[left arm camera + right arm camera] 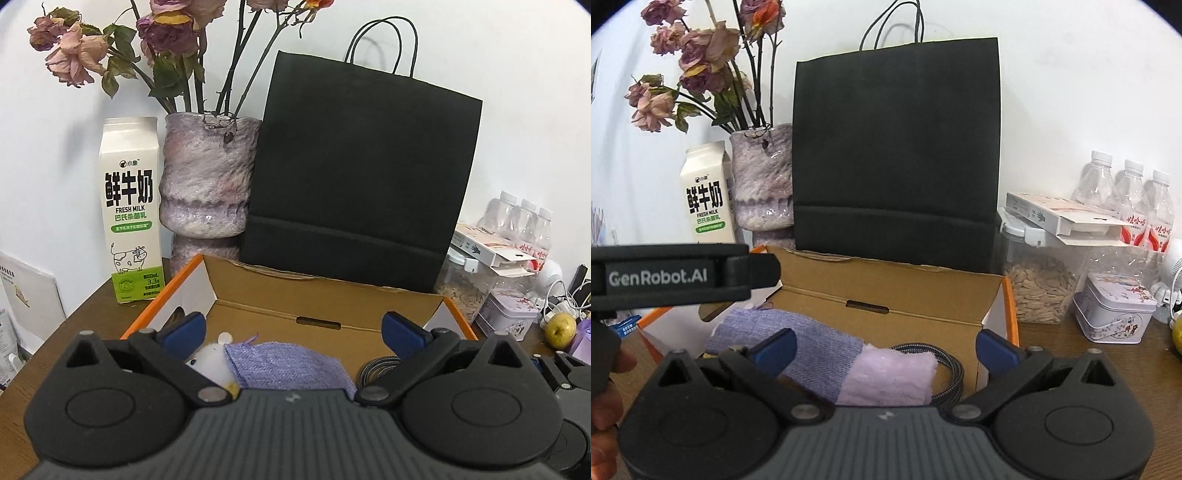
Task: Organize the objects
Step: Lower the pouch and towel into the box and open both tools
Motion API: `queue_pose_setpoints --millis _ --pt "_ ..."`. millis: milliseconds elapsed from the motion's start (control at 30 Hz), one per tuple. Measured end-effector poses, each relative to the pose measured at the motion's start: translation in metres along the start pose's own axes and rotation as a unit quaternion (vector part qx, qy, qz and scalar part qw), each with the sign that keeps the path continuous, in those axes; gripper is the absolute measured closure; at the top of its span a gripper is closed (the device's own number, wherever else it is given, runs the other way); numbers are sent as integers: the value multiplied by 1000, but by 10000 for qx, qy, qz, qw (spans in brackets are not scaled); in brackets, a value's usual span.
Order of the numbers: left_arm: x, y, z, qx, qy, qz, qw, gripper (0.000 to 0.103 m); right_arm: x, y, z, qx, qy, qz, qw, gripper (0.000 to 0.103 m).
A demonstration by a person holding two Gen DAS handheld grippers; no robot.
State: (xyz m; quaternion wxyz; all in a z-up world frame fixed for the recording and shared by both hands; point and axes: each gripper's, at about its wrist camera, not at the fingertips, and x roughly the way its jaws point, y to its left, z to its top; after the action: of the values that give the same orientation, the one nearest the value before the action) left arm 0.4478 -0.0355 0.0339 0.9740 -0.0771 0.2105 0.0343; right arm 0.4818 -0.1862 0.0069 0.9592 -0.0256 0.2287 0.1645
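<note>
Two wrist cameras look close over an open box point(325, 295) toward a white wall.

The left view sits low behind its own fingers point(184, 330), tilted slightly down, box near, milk carton point(131, 210) ahead-left. The right view, from just to the right, catches the left gripper point(701, 275) at its left edge. Both share the box, black bag point(897, 147), vase point(207, 184), bottles point(1130, 195) and tin point(1115, 306).
</note>
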Motion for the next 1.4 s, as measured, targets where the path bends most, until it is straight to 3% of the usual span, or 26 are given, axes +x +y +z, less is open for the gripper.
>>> queue_pose_setpoints --millis 667,1400 --pt "-39 6 -3 -36 -275 23 9996 0 -33 3 -1 -26 -180 63 9998 0" --pt "-128 10 -35 139 -517 -82 9985 0 -109 14 -40 -248 -183 74 9995 0"
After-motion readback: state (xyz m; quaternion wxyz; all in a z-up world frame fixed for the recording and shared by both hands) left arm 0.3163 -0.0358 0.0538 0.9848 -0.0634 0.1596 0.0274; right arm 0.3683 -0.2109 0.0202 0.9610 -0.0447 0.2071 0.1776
